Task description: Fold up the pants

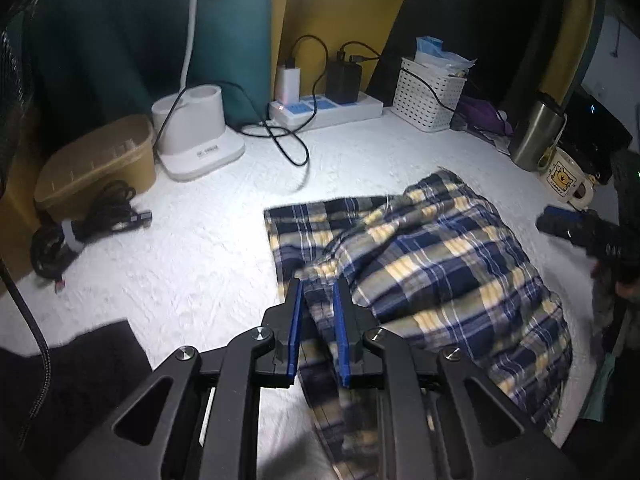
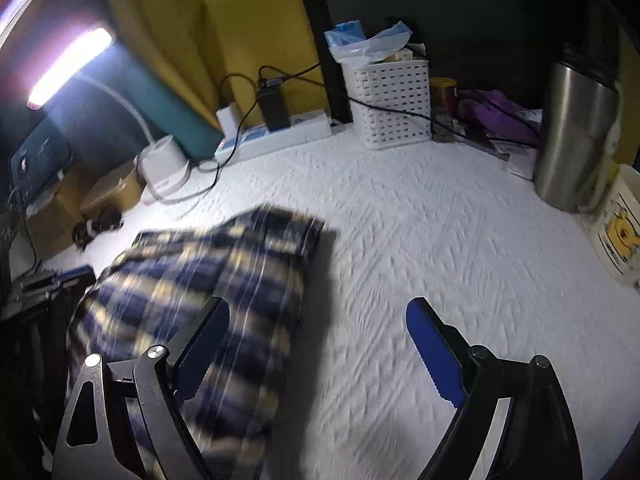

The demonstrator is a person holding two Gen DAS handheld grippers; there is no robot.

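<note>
The blue, yellow and white plaid pants lie bunched on the white textured surface. My left gripper is shut on a fold of the plaid cloth at the pile's near left edge, and the cloth runs back between the blue pads. In the right wrist view the pants are blurred, at lower left. My right gripper stands open just right of the pile; its left finger overlaps the cloth and nothing is pinched. It also shows at the far right of the left wrist view, right gripper.
Along the back stand a white power strip with chargers and cables, a white perforated basket, a steel flask and a cartoon mug. A white lamp base, a tan box and coiled black cables are at the left.
</note>
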